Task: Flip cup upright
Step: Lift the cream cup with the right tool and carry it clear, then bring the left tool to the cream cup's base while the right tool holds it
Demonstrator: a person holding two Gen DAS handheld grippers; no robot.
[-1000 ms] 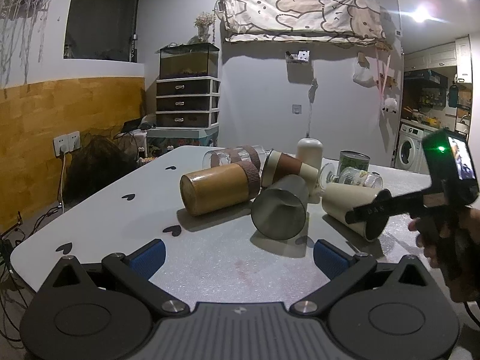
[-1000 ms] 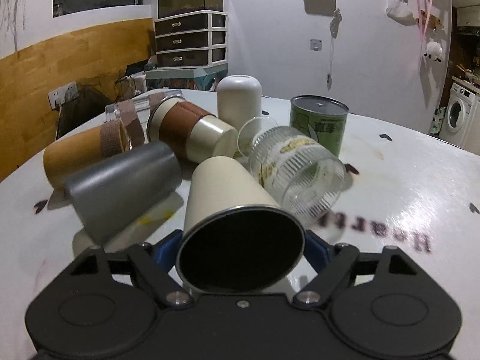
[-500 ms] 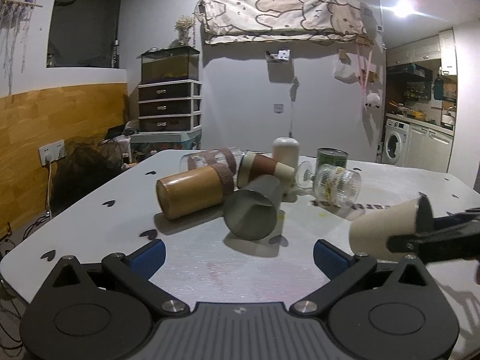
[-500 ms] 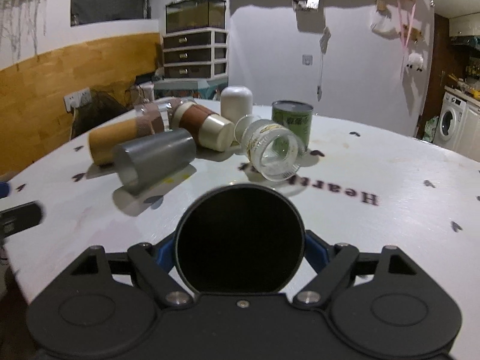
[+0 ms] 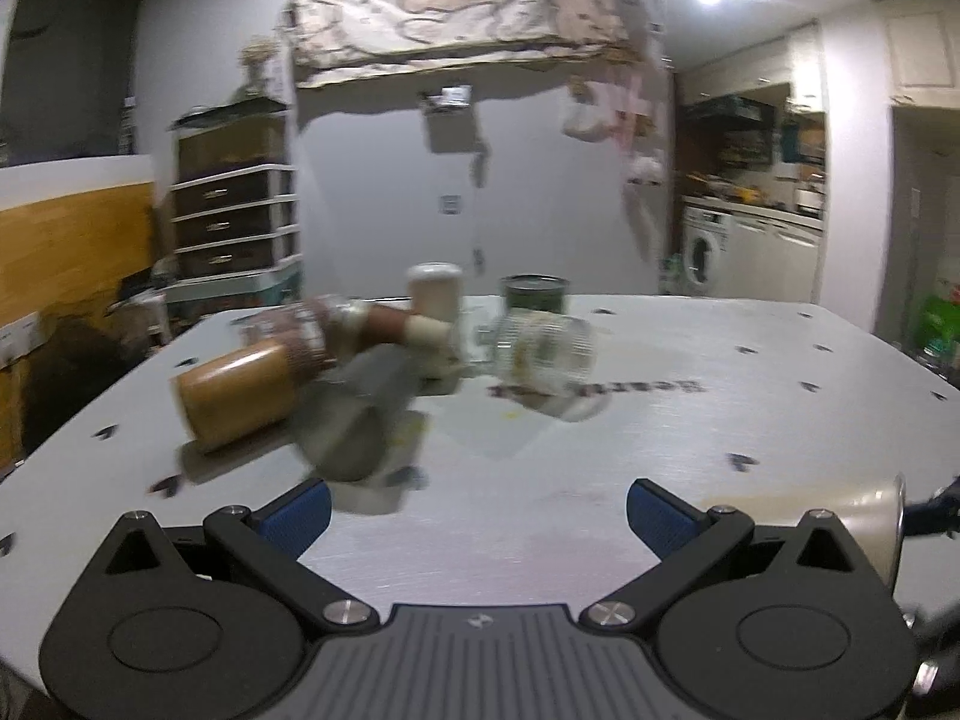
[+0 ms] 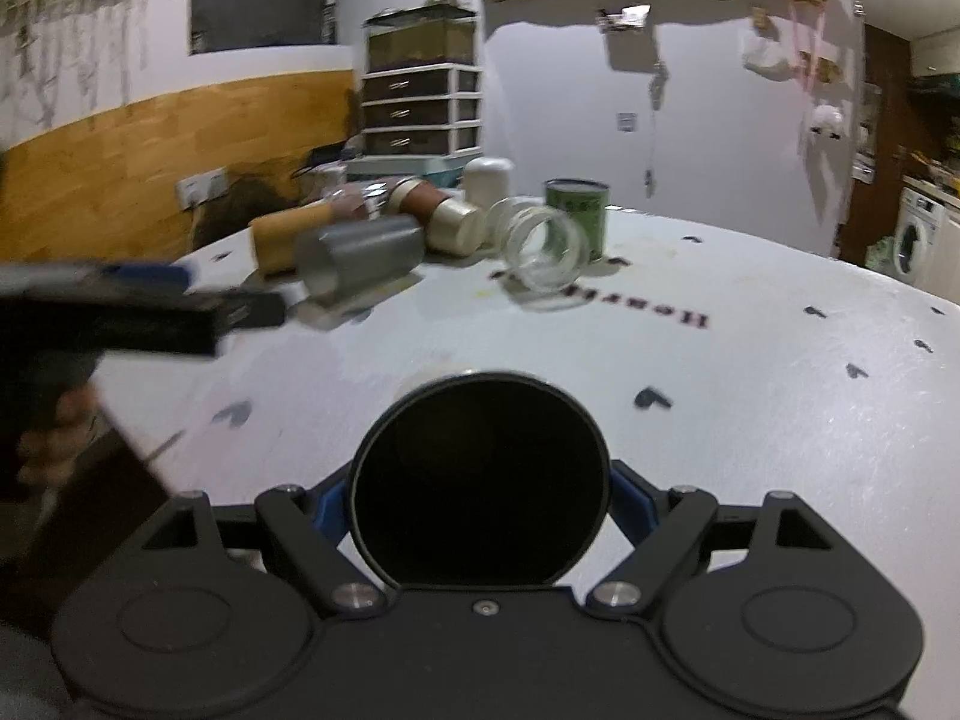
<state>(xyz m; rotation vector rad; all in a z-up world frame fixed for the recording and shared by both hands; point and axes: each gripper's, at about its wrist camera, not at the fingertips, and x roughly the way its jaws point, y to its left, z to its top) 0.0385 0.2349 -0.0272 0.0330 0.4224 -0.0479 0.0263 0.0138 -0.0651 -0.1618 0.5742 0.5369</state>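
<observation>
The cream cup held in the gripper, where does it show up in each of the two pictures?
Left wrist view: the cream cup lies sideways at the far right edge, low, behind the left gripper.
Right wrist view: its dark mouth fills the bottom centre, clamped in the right gripper.
Shared landmark: the green can standing at the back.

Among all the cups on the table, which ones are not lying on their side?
Only two stand: the white cup, mouth down, and the green tin beside it. The others in the pile lie on their sides.
</observation>
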